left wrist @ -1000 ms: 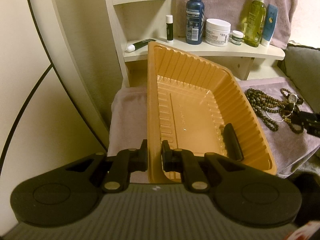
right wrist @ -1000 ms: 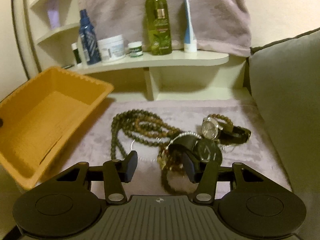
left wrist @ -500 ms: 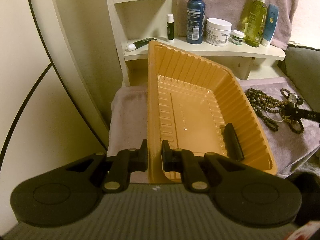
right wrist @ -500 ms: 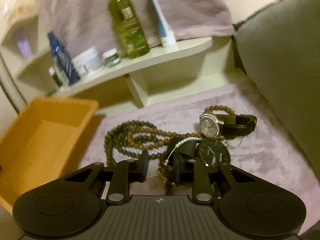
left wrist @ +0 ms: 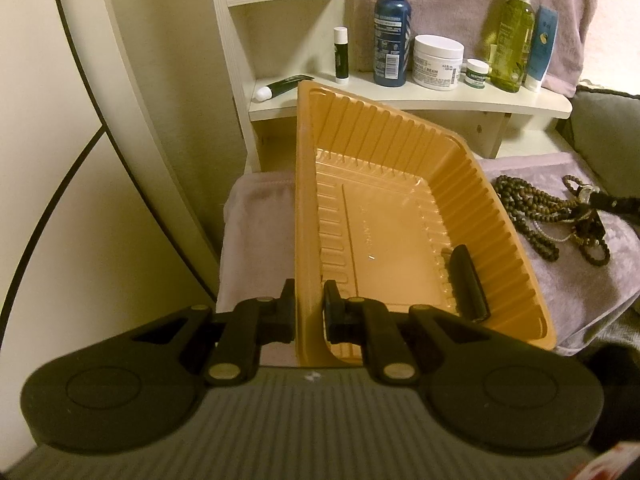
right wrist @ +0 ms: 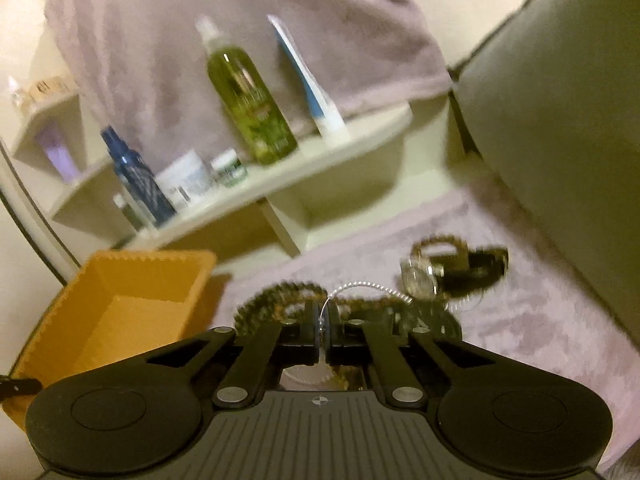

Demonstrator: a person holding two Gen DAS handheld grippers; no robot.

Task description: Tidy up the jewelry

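My left gripper (left wrist: 309, 312) is shut on the near left wall of an orange plastic tray (left wrist: 404, 168) and holds it tilted on the mauve cloth. A black oblong object (left wrist: 467, 284) lies inside the tray. My right gripper (right wrist: 323, 330) is shut on a thin silver beaded bracelet (right wrist: 368, 286) at the jewelry pile. The pile holds dark bead necklaces (left wrist: 524, 212), also seen blurred in the right wrist view (right wrist: 280, 300), and a watch with a black strap (right wrist: 452, 268). The tray shows at the left in the right wrist view (right wrist: 120, 312).
A cream shelf (left wrist: 420, 96) behind holds a blue bottle (left wrist: 391, 28), a white jar (left wrist: 437, 62), a green bottle (left wrist: 512, 36) and tubes. A mauve towel (right wrist: 240, 40) hangs above it. A grey cushion (right wrist: 560, 120) stands at the right.
My right gripper closed on the silver bracelet and tilted, lifting it from the pile. My left gripper kept hold of the tray, which has hardly moved.
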